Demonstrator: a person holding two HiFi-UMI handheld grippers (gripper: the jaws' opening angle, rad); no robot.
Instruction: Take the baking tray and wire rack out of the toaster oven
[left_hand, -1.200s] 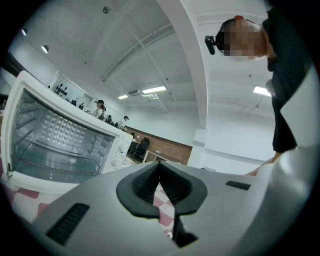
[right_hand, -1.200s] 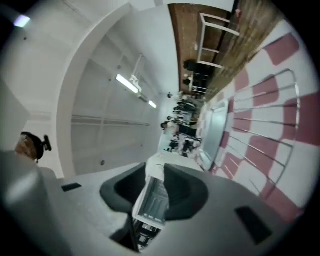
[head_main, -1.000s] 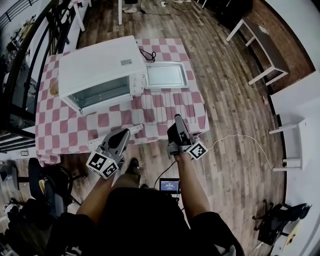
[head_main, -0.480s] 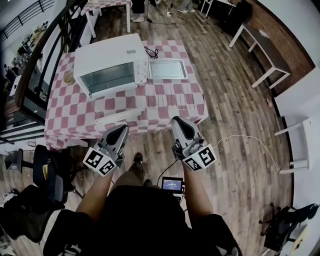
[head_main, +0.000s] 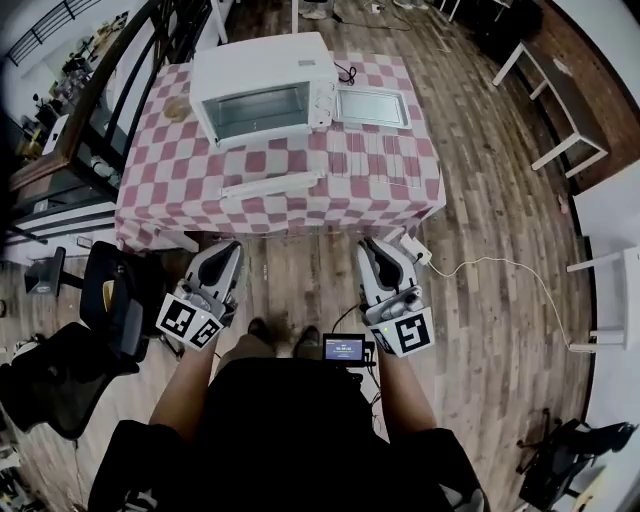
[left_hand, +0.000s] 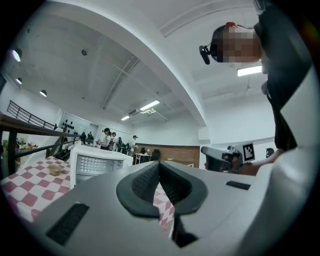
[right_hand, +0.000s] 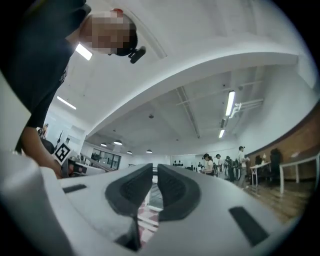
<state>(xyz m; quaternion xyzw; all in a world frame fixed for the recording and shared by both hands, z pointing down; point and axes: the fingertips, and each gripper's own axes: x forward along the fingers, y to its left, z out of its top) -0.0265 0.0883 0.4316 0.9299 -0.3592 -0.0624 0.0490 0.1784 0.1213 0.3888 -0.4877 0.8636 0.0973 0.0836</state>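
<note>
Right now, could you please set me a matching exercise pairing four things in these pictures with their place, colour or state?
Things:
1 toaster oven
2 baking tray
3 tablecloth
4 right hand-held gripper

Descriptions:
a shut and empty
b pink-and-white checks
c white, glass-fronted
d silvery, flat beside the oven

Pairs: 1-c, 2-d, 3-b, 4-a.

light: bright ceiling strips (right_hand: 230, 102) | edges: fisheye-bent, dark corners | focus: sharp
</note>
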